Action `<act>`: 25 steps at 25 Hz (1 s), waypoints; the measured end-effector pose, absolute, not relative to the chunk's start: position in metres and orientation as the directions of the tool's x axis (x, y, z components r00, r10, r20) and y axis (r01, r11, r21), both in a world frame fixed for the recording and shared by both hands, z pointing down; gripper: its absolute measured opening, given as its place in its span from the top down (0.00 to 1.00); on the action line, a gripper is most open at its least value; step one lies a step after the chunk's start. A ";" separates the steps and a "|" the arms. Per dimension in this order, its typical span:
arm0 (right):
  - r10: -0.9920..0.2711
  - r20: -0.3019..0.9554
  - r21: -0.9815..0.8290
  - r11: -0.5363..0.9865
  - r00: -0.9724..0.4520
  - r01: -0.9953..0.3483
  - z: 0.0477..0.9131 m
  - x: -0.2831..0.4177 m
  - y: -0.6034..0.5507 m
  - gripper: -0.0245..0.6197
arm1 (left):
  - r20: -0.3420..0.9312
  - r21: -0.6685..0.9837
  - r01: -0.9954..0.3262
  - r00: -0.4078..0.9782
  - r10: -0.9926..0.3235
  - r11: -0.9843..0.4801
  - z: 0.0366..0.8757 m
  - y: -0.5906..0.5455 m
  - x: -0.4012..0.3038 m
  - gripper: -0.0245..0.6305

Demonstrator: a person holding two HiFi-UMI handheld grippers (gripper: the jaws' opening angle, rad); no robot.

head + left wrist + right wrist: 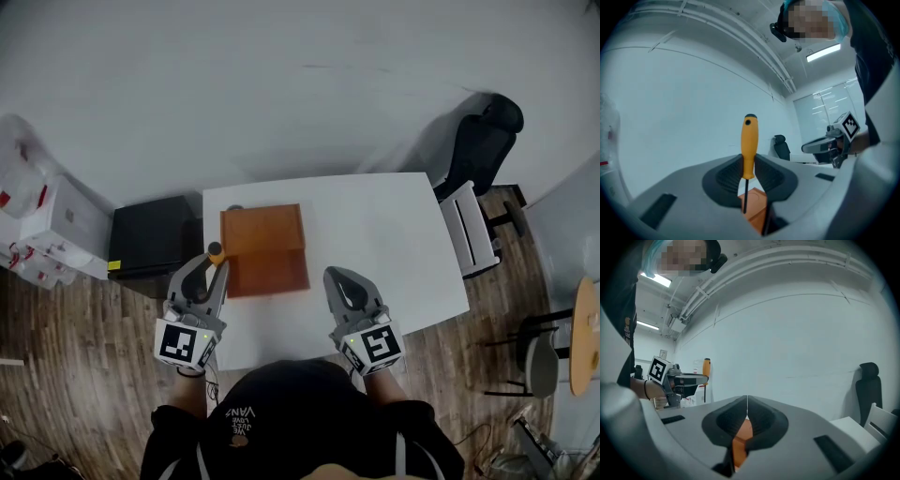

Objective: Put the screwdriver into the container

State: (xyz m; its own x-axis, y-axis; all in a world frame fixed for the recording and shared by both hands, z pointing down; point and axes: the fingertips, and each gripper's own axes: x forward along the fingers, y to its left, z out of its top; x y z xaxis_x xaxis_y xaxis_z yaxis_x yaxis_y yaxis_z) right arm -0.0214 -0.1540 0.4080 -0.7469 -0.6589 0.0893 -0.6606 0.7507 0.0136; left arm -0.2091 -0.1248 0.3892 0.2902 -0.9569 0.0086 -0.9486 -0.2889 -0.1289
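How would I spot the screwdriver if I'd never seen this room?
Find the white table with the brown container on it. By the container's left edge, the left gripper pinches the screwdriver upright. Only it has a yellow-orange handle and thin dark shaft.

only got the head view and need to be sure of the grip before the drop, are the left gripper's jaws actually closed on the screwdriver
observer: Yes. In the left gripper view, the left gripper has both jaws pressed on the lower end of the screwdriver handle.
operator: which way is it pointing
observer: Upright, handle on top. The dark shaft points down past the jaws, and the container shows below and behind the shaft.
operator: and the right one, anything in it
observer: No. In the right gripper view, the right gripper has its jaws together with nothing between them.
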 end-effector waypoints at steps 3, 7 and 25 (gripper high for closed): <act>-0.657 0.091 0.018 0.753 -0.748 -0.658 0.408 -0.019 -0.162 0.94 | 0.004 -0.131 -0.950 0.286 -0.958 -0.284 0.388 -0.136 -0.209 0.84; -0.658 0.113 0.009 0.750 -0.745 -0.661 0.413 -0.016 -0.170 0.94 | 0.012 -0.149 -0.945 0.292 -0.956 -0.291 0.391 -0.148 -0.206 0.84; -0.662 0.144 -0.004 0.743 -0.735 -0.670 0.426 -0.007 -0.187 0.95 | 0.071 -0.136 -0.937 0.314 -0.947 -0.321 0.425 -0.175 -0.195 0.84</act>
State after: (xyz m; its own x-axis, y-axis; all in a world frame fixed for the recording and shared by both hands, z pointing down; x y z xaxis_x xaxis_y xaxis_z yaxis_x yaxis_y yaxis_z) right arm -0.0069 -0.1871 0.4264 -0.7354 -0.6623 0.1436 -0.6696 0.7427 -0.0041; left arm -0.1953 -0.1745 0.4250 0.3140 -0.9468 0.0709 -0.9372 -0.3211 -0.1360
